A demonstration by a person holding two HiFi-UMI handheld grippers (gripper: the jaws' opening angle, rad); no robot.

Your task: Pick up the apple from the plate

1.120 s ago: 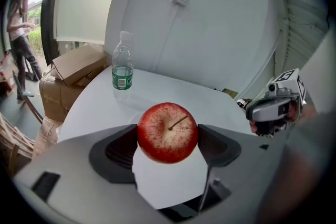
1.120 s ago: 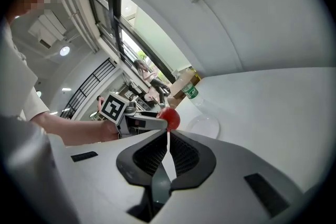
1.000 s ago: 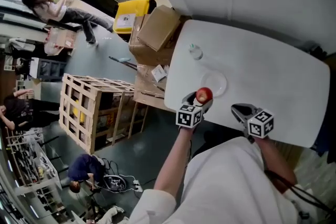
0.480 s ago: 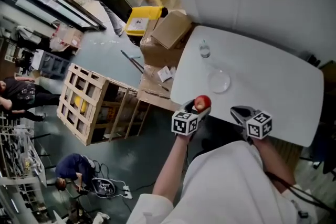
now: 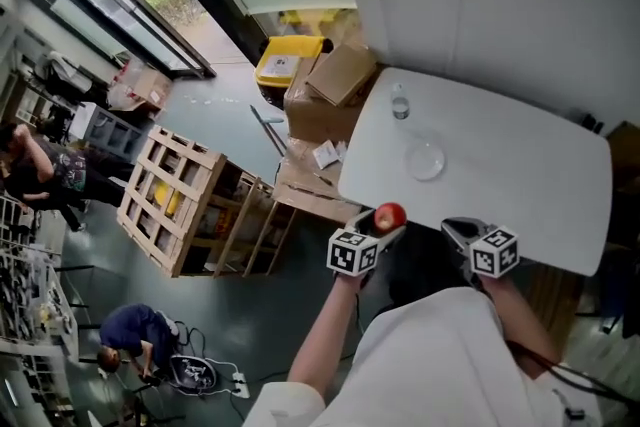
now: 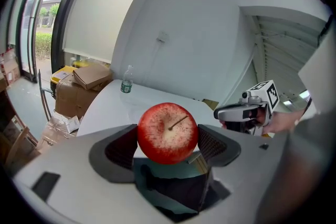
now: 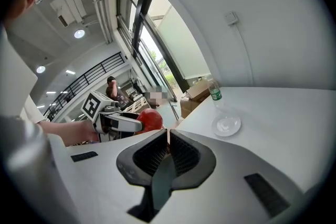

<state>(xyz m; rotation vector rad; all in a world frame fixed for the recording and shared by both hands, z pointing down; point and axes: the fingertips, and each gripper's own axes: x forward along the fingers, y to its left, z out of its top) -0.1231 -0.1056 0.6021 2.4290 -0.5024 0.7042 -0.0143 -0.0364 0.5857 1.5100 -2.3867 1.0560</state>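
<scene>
A red apple (image 6: 167, 132) with a short stem sits between the jaws of my left gripper (image 6: 167, 140), which is shut on it. In the head view the apple (image 5: 390, 215) hangs at the near edge of the white table (image 5: 520, 185), off the plate. The small clear plate (image 5: 425, 160) lies bare on the table beyond; it also shows as a round plate (image 7: 227, 125) in the right gripper view. My right gripper (image 7: 168, 150) is shut with nothing in it, held at the table's near edge (image 5: 462, 233). The apple (image 7: 150, 120) shows to its left.
A water bottle (image 5: 400, 104) stands at the table's far left corner. Cardboard boxes (image 5: 335, 80) and a yellow bin (image 5: 285, 62) lie on the floor beyond. A wooden crate (image 5: 190, 205) stands to the left. People are in the hall at far left.
My left gripper has carried the apple back from above the plate to the table's near edge. The head camera has tilted, so the table sits farther off. The right gripper stayed put.
</scene>
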